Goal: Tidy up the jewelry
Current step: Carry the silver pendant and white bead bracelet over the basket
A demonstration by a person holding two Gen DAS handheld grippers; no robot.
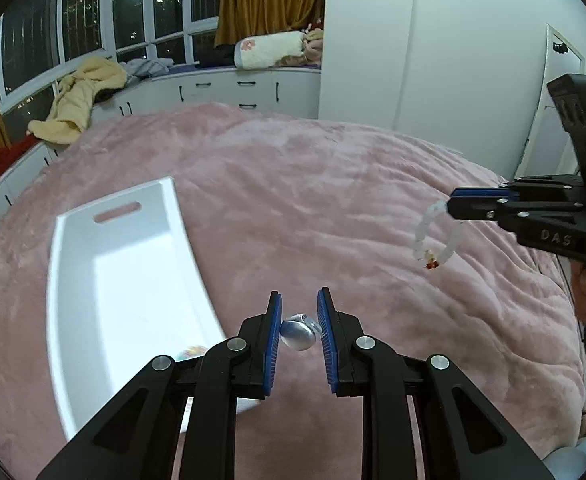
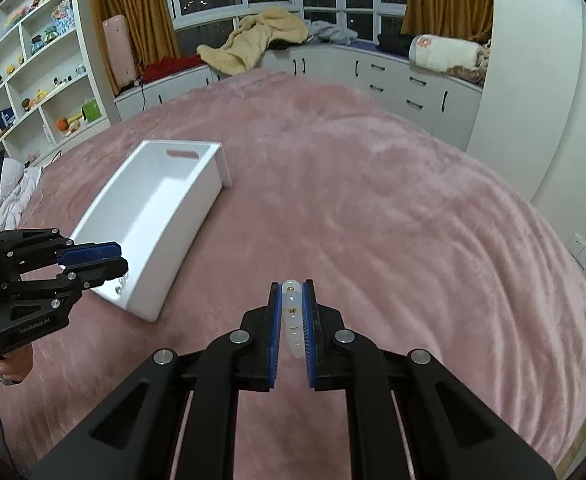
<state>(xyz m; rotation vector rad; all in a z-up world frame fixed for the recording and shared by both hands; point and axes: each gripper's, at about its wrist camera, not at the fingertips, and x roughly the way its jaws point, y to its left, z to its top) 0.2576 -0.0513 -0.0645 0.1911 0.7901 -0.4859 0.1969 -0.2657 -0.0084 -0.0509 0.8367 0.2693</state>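
Observation:
My left gripper (image 1: pixel 299 320) is shut on a silvery bead bracelet (image 1: pixel 298 334), held above the pink bedspread just right of the white box (image 1: pixel 73 280). In the right wrist view the left gripper (image 2: pixel 115 258) hangs over the near end of the white box (image 2: pixel 197 184). My right gripper (image 2: pixel 292 312) is shut on a white bead bracelet (image 2: pixel 293 320). In the left wrist view the right gripper (image 1: pixel 451 204) holds that white bead bracelet (image 1: pixel 437 236) dangling above the bed, with a small red charm at its bottom.
A colourful item (image 1: pixel 191 352) lies in the near corner of the box. The pink bedspread (image 2: pixel 373 200) covers the bed. White drawers (image 2: pixel 393 80) with a yellow blanket (image 2: pixel 253 40) run under the window. Shelves (image 2: pixel 33 60) stand at the left.

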